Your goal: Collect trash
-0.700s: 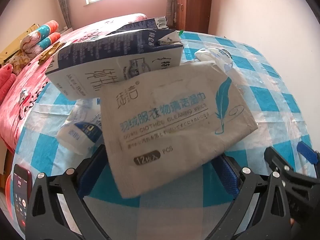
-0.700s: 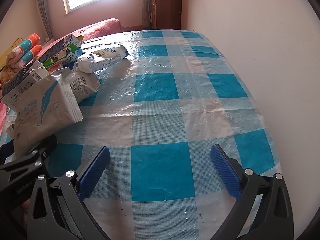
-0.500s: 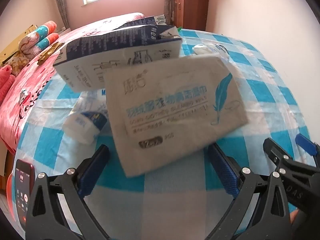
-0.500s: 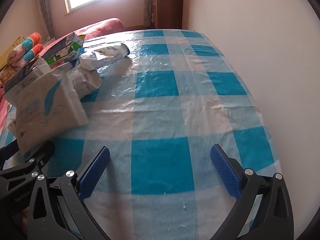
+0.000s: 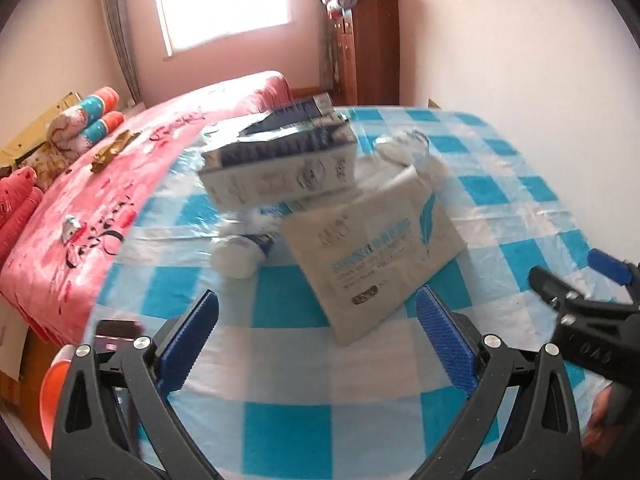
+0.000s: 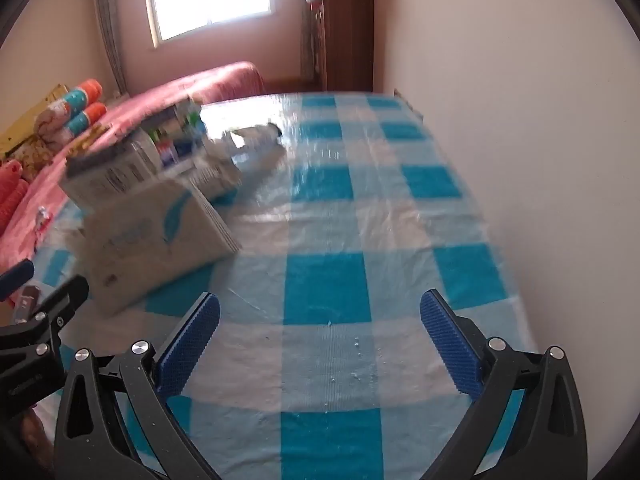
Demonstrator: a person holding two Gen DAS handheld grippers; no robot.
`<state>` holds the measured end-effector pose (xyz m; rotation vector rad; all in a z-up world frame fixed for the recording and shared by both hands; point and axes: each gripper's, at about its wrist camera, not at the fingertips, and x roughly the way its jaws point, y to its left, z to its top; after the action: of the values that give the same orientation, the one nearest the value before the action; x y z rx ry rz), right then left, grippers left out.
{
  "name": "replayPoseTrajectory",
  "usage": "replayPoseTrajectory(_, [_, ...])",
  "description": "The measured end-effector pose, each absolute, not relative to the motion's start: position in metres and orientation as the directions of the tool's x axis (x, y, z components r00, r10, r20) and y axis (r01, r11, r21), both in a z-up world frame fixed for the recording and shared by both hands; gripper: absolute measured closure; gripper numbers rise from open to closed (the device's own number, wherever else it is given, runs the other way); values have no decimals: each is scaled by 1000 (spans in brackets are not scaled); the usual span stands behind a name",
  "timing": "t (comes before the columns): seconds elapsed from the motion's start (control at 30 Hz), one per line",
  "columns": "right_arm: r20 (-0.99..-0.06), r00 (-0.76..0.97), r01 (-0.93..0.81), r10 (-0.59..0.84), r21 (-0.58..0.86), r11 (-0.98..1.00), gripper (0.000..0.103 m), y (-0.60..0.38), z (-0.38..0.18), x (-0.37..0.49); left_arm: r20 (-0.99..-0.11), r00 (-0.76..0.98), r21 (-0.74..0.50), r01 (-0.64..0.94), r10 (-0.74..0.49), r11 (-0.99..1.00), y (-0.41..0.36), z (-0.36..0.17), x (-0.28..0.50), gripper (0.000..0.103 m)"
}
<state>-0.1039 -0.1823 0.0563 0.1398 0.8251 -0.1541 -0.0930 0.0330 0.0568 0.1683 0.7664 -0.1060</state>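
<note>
A pile of trash lies on the blue-checked table (image 5: 280, 368). Nearest is a grey wet-wipe packet (image 5: 376, 252) with a blue feather print, also in the right wrist view (image 6: 156, 240). Behind it rests a white and dark-blue carton (image 5: 280, 164) (image 6: 116, 168), a white tube (image 5: 244, 254) at its left, and crumpled white wrappers (image 5: 404, 148) farther back. My left gripper (image 5: 316, 336) stands open just short of the packet, nothing between its fingers. My right gripper (image 6: 320, 340) is open over bare tablecloth (image 6: 328, 280), to the right of the pile.
A bed with a pink cover (image 5: 120, 184) borders the table's left side, with rolled towels (image 5: 96, 116) on it. A white wall (image 6: 520, 120) runs along the table's right edge. A wooden cabinet (image 5: 368, 48) stands at the back. A phone (image 5: 116, 340) lies by the left finger.
Both views have pulled back and tilted up: the packet and carton look smaller and farther from the left fingers. The trash itself lies where it was. Both grippers stay open.
</note>
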Motion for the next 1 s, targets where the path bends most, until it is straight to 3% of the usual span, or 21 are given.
replayPoseTrajectory(0.4, [-581, 811, 127, -69, 59, 990, 4, -166, 123, -150, -636, 769, 65, 130, -60, 989, 68, 103, -120, 4])
replayPoseTrajectory(1.0, [-469, 879, 95, -84, -1, 995, 4, -138, 165, -188, -556, 830, 56, 97, -50, 994, 77, 129, -145, 4])
